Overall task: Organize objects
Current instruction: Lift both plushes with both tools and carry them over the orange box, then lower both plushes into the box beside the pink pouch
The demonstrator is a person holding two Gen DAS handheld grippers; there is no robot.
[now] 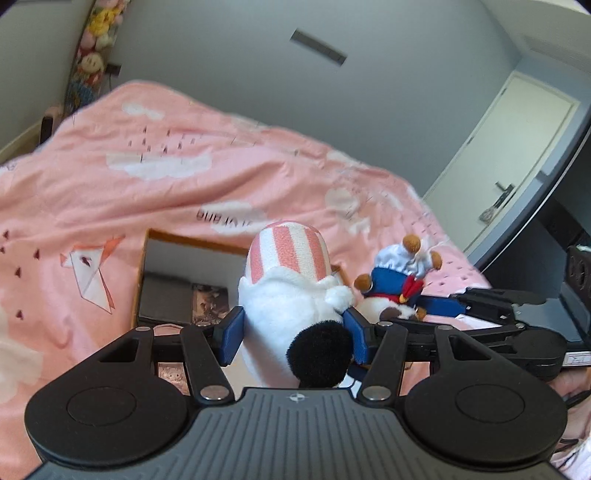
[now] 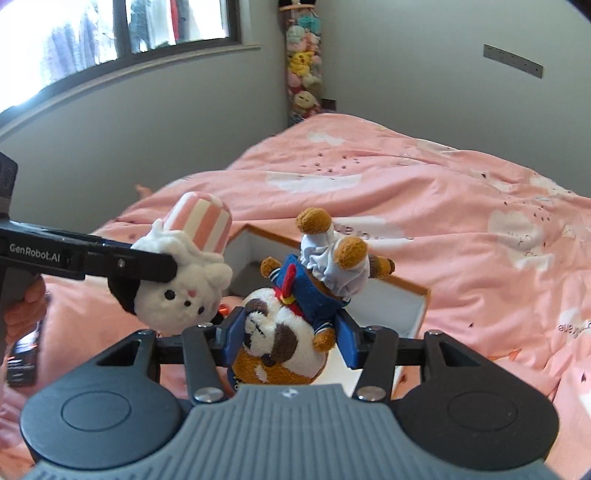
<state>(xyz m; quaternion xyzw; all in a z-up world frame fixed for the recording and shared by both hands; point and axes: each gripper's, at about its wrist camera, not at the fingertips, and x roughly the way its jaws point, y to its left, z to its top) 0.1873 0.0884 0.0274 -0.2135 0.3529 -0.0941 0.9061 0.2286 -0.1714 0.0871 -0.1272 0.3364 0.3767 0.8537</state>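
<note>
My left gripper (image 1: 293, 334) is shut on a white bunny plush (image 1: 291, 291) with a pink-and-white striped body and a black ear, held upside down above the bed. It also shows in the right wrist view (image 2: 177, 291). My right gripper (image 2: 288, 341) is shut on a brown-and-white bear plush (image 2: 284, 332) in a blue sailor suit, also upside down. The bear shows to the right in the left wrist view (image 1: 395, 284). Both plushes hang over an open orange-rimmed box (image 1: 147, 280) with a white inside (image 2: 417, 310), lying on the bed.
The pink duvet (image 1: 147, 166) with white clouds covers the bed (image 2: 443, 206). A hanging column of plush toys (image 2: 303, 70) stands in the far corner. A door (image 1: 517, 147) and a dark desk edge (image 1: 576, 229) are at the right. A window (image 2: 110, 33) is at the upper left.
</note>
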